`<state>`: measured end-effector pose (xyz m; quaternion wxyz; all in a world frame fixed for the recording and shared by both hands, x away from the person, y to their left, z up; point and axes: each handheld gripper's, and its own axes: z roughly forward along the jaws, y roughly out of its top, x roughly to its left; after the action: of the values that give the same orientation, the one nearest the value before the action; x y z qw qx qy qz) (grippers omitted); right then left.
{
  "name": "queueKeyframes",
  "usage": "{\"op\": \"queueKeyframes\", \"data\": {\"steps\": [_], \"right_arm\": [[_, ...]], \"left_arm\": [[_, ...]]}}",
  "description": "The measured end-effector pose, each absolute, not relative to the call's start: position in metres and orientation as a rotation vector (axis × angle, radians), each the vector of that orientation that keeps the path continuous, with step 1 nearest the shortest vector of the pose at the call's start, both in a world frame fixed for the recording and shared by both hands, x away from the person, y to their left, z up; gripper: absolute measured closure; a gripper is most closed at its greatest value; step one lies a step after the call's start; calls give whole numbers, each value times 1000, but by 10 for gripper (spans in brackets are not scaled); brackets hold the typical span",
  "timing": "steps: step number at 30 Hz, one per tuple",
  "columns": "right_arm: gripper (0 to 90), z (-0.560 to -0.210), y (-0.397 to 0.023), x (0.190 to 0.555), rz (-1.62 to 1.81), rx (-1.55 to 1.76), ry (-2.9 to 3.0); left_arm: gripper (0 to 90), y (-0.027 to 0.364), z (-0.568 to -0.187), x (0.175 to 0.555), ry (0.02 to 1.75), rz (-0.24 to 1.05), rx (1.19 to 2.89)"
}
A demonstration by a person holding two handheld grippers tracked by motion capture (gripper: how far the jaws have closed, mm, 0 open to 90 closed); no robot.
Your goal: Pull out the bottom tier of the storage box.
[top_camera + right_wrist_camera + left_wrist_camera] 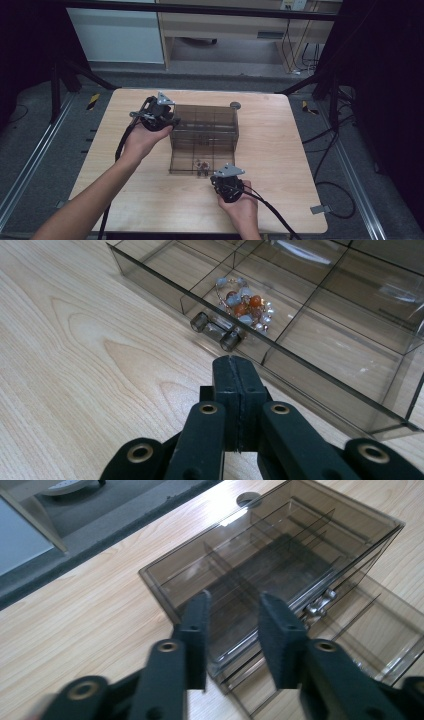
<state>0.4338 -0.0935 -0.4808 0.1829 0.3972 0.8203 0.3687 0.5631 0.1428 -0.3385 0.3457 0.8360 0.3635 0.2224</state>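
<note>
Up near the centre of the high view stood the smoky transparent plastic drawer cabinet on the pale wooden table, its bottom drawer pulled out toward me. I had the left gripper at the cabinet's upper left corner; in the left gripper view its jaws stood partly apart over the cabinet's top, pads pressing on nothing. My right gripper sat just below the open drawer's front, lower centre of the high view — jaws together, nothing between them. In the right gripper view those shut jaws pointed at the drawer's small clear knob handle, close but not touching. Just behind the handle, in a front compartment, lay a beaded bracelet of orange, grey and pearly beads.
</note>
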Motion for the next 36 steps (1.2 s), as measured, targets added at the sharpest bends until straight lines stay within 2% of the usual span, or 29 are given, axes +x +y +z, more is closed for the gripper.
{"op": "queueKeyframes", "data": {"steps": [7, 12, 25, 36], "right_arm": [[900, -480, -94, 434, 1022, 1131, 2307], [900, -479, -97, 434, 1045, 1154, 2271], [900, -480, -96, 433, 1027, 1158, 2302], [900, -483, -97, 436, 1017, 1146, 2324]], "left_arm": [[854, 126, -344, 572, 941, 550, 2124], [895, 119, -350, 575, 942, 536, 2139], [899, 117, -356, 581, 972, 539, 2123], [896, 112, -364, 586, 1001, 527, 2183]]}}
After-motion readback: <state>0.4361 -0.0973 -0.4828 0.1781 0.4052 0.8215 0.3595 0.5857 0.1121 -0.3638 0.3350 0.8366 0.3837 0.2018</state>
